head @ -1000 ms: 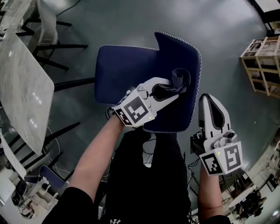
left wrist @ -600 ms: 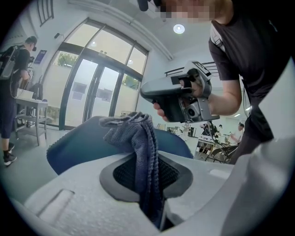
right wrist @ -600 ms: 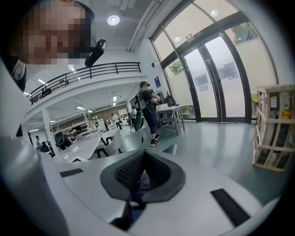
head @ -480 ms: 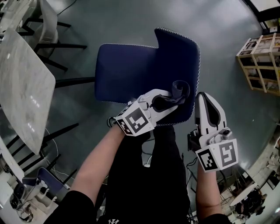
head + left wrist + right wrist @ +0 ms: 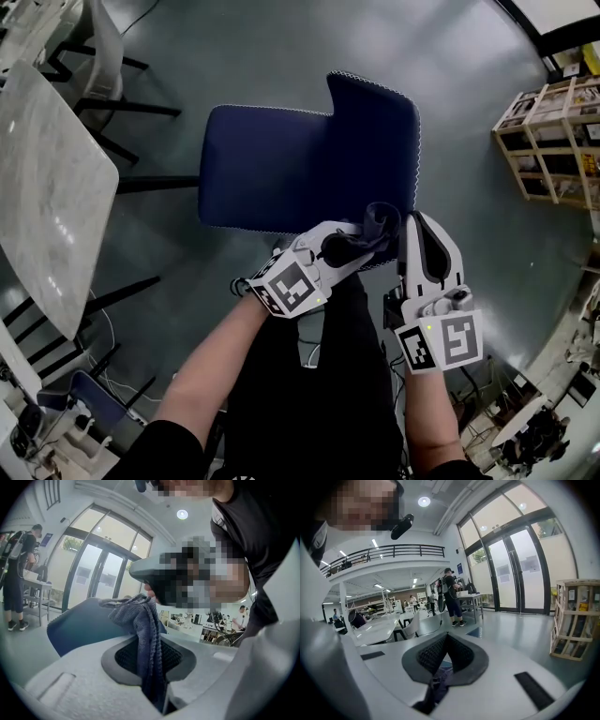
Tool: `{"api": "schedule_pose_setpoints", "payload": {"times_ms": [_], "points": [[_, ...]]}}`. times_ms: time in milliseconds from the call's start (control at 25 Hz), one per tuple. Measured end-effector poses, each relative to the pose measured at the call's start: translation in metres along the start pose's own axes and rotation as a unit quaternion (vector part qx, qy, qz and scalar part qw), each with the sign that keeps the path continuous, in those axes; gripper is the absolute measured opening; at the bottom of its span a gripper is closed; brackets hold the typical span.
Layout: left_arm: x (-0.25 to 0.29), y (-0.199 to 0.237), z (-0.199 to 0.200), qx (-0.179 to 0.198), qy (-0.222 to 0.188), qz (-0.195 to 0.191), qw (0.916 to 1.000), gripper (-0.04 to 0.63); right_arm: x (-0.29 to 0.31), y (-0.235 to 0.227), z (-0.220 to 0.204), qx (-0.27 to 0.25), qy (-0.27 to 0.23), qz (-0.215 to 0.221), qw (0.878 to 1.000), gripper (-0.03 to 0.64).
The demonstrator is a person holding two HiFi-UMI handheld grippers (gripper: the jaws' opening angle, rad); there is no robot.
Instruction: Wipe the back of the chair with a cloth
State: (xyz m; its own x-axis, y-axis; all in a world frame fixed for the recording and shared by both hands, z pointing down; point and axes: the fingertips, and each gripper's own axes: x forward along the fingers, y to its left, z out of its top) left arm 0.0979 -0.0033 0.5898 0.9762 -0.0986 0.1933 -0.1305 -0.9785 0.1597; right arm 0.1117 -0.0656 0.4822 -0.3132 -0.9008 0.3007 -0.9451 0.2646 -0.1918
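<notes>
The head view looks steeply down from overhead onto the blue chair [image 5: 281, 169] and grey floor [image 5: 469, 84], with the left gripper [image 5: 375, 234] and right gripper [image 5: 422, 230] close below it. The left gripper view sits low and looks up along its jaws, very near the chair's back, towards glass doors [image 5: 93, 578]. The right gripper view looks level across the hall. It shares the wooden crate [image 5: 574, 616] with the head view's right edge.

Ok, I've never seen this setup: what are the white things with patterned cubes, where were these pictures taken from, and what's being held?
Those are two-jaw grippers, held and worked by a person. One picture comes from a head camera looking down; the other two from cameras riding on the grippers. The left gripper is shut on a dark grey-blue knitted cloth, beside the back of a navy fabric chair. The right gripper is shut beside it, apparently empty.
</notes>
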Motion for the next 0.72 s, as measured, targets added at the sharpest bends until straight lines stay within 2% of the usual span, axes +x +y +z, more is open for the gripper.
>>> {"api": "schedule_pose_setpoints", "payload": {"times_ms": [160,320,520,720], "points": [[-0.009,0.018,0.008,-0.013,-0.031,0.036,0.9988,0.071,0.004,0.009,0.003,0.004,-0.006,0.01,1.0,0.014],[-0.014,0.075,0.018,-0.011,-0.055,0.092,0.9941,0.071,0.017,0.003,0.008,-0.011,-0.008,0.013,1.0,0.014],[-0.014,0.153,0.017,0.011,-0.053,0.153,0.9868,0.071,0.043,-0.01,0.015,-0.028,-0.013,0.017,0.999,0.014],[-0.005,0.213,0.005,0.015,-0.038,0.179,0.9829,0.071,0.068,-0.024,0.019,-0.024,-0.011,0.024,0.999,0.014]]}}
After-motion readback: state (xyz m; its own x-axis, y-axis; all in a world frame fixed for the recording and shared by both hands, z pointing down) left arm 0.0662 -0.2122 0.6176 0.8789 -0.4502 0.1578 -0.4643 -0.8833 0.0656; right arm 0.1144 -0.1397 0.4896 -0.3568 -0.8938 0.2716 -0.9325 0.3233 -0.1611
